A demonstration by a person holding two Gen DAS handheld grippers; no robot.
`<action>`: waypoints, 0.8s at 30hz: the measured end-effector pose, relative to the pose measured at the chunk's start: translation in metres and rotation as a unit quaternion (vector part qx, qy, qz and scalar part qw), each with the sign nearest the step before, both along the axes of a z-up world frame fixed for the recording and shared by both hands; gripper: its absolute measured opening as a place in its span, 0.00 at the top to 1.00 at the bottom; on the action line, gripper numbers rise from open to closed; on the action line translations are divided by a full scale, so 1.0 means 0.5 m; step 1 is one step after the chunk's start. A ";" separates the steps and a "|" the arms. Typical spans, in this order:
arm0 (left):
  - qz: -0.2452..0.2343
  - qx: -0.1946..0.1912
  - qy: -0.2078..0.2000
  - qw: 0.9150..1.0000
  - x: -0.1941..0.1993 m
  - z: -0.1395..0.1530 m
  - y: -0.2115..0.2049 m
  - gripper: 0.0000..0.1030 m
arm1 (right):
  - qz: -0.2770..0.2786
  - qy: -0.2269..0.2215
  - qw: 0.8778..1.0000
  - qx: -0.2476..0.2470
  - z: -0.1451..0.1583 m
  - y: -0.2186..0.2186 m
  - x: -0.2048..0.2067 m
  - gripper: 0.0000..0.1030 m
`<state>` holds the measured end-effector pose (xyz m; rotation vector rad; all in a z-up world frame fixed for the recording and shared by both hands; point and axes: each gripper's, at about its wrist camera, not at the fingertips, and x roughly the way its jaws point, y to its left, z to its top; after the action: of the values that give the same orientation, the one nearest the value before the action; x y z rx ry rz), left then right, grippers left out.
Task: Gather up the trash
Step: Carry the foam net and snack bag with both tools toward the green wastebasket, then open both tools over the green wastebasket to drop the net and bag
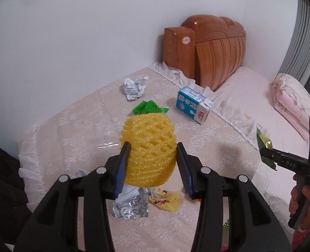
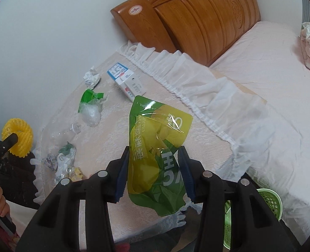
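The left gripper (image 1: 153, 147) jaws pinch a yellow foam net (image 1: 148, 149) above the lace-covered bench (image 1: 207, 147). Only the right wrist view shows the right gripper (image 2: 154, 151) jaws pinching a green pouch (image 2: 157, 147) and a green basket (image 2: 270, 201) below the bench's near edge.

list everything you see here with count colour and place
yellow foam fruit net: 1, yellow, held in left gripper
green and yellow drink pouch: 1, held in right gripper
blue and white milk carton: 1, lying on lace-covered table
crumpled white paper: 1, far side of the table
green plastic wrapper: 1, behind the net
silver foil wrapper: 1, near edge
green plastic basket: 1, below table
wooden headboard: 1, brown, by wall
hand: 1, on right gripper's handle
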<state>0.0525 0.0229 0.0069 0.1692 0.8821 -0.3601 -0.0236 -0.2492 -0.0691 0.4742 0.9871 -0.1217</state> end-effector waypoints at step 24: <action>-0.357 0.109 0.206 0.905 -0.451 -0.529 -0.753 0.19 | -0.158 0.162 0.973 -0.049 -0.148 -0.379 -0.504 0.56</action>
<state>-0.1730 -0.3539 -0.2576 0.6521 1.2656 -1.0091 -0.2753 -0.4387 -0.1429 0.5276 1.2115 -0.5457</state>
